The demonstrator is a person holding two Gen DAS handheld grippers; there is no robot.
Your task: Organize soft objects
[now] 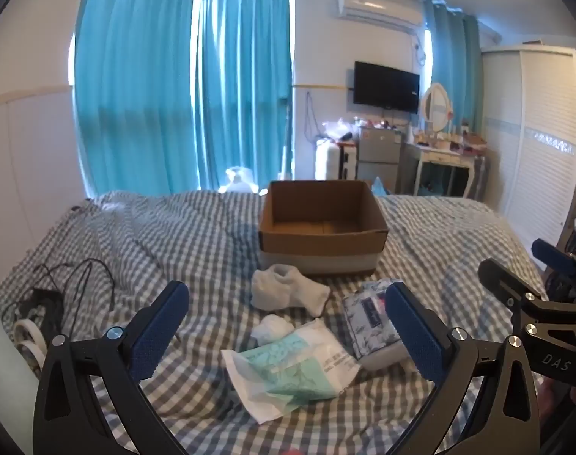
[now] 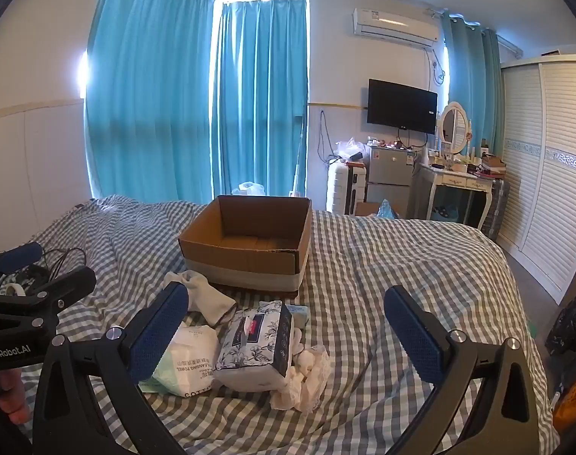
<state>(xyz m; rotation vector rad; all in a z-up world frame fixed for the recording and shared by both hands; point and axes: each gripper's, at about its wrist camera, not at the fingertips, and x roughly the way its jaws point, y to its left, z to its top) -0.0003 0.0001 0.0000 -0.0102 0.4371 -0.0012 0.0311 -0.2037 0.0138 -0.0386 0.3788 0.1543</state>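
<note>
Ahead of my left hand-held gripper, whose jaws stand apart and hold nothing, the cardboard box sits empty on the bed. A white sock, the cleansing towel pack and the floral tissue pack lie before it, unsorted.

From the right wrist, my right hand-held gripper is likewise apart and empty. The crumpled tissue touches the tissue pack. I judge that sorting has not begun.

Teal curtains hang behind the gingham bed. A wall television sits above a small fridge; dark cables, possibly chargers, lie tangled.
</note>
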